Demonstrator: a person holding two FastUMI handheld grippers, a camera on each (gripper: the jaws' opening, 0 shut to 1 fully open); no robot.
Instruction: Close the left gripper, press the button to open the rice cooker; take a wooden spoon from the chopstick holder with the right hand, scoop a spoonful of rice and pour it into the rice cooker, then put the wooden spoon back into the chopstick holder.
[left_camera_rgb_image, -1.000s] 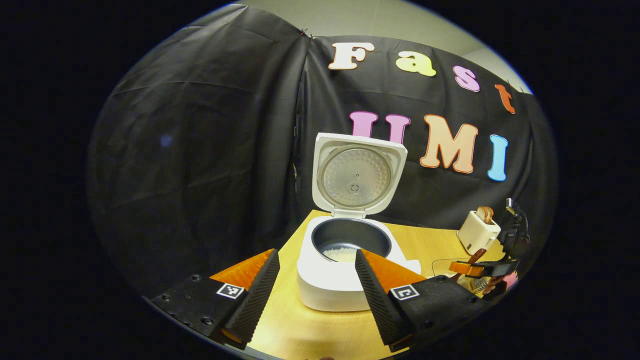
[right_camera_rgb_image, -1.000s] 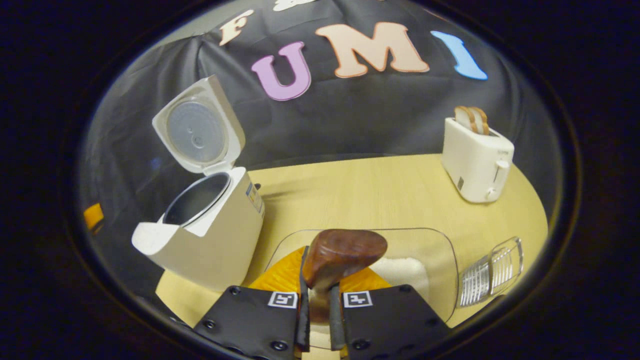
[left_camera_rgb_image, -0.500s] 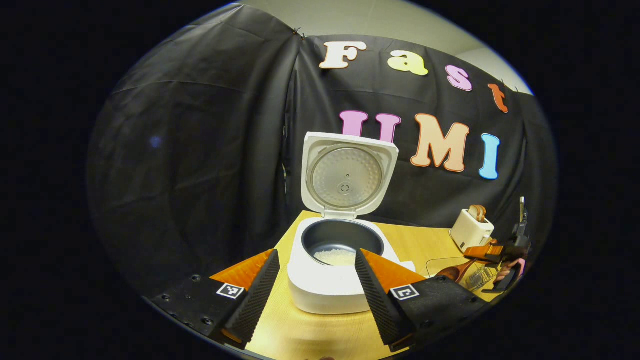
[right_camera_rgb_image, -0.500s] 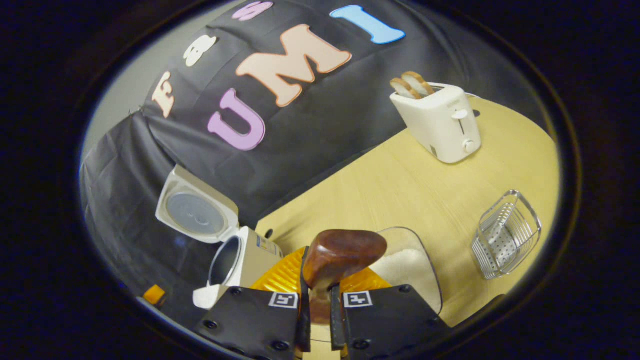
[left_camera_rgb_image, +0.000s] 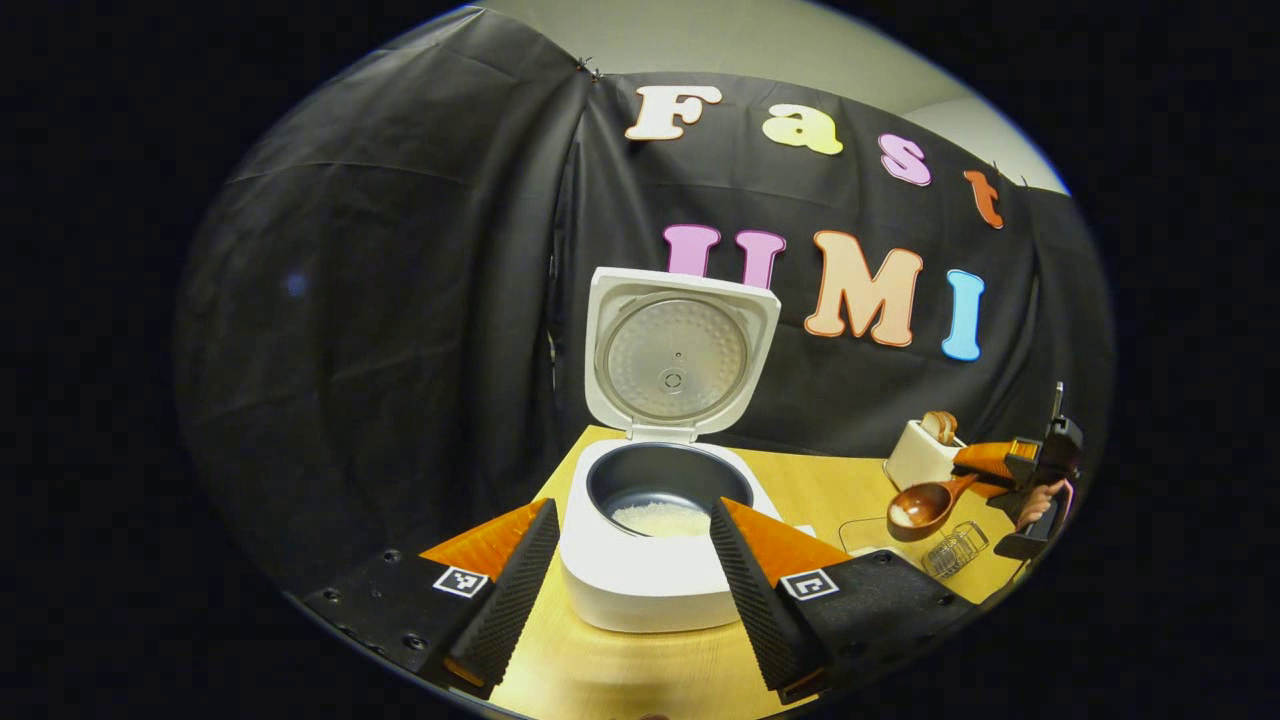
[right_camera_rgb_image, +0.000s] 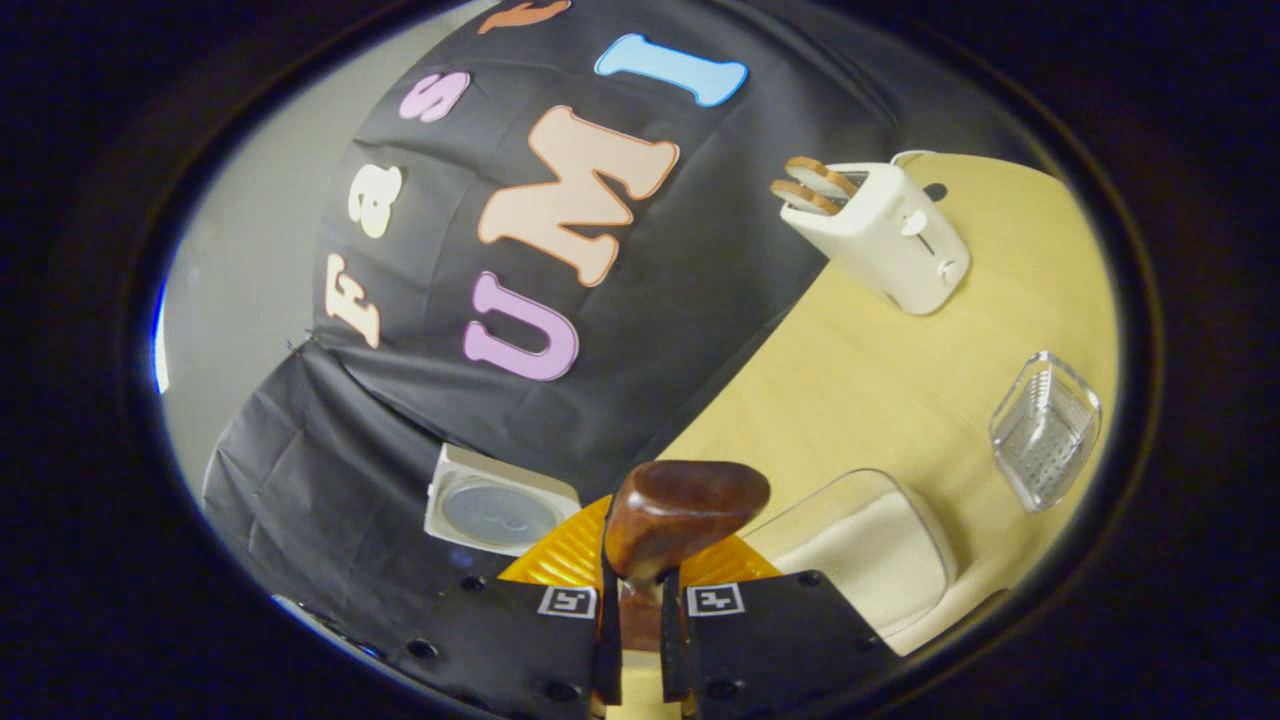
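Observation:
The white rice cooker (left_camera_rgb_image: 650, 580) stands open on the wooden table, lid (left_camera_rgb_image: 672, 360) upright, with some rice in its dark pot (left_camera_rgb_image: 665, 500). My left gripper (left_camera_rgb_image: 630, 570) hovers open just in front of it, fingers wide apart and holding nothing. Far right, my right gripper (left_camera_rgb_image: 1010, 465) is raised above the table, shut on the handle of the wooden spoon (left_camera_rgb_image: 925, 503), whose bowl carries rice. In the right gripper view the spoon (right_camera_rgb_image: 685, 510) juts out from between the fingers of the right gripper (right_camera_rgb_image: 640, 620), tilted, with the cooker lid (right_camera_rgb_image: 495, 510) beyond it to the left.
A clear container of rice (right_camera_rgb_image: 865, 545) lies below the spoon. The wire chopstick holder (right_camera_rgb_image: 1045, 430) sits to its right, and a white toaster (right_camera_rgb_image: 885, 235) with bread stands at the back. A hand (left_camera_rgb_image: 1035, 492) grips the right tool.
The right gripper lifted the spoon out of the rice container, with rice in its bowl, and rolled its view. The left gripper drifted slightly, and the cooker now sits further left in its view.

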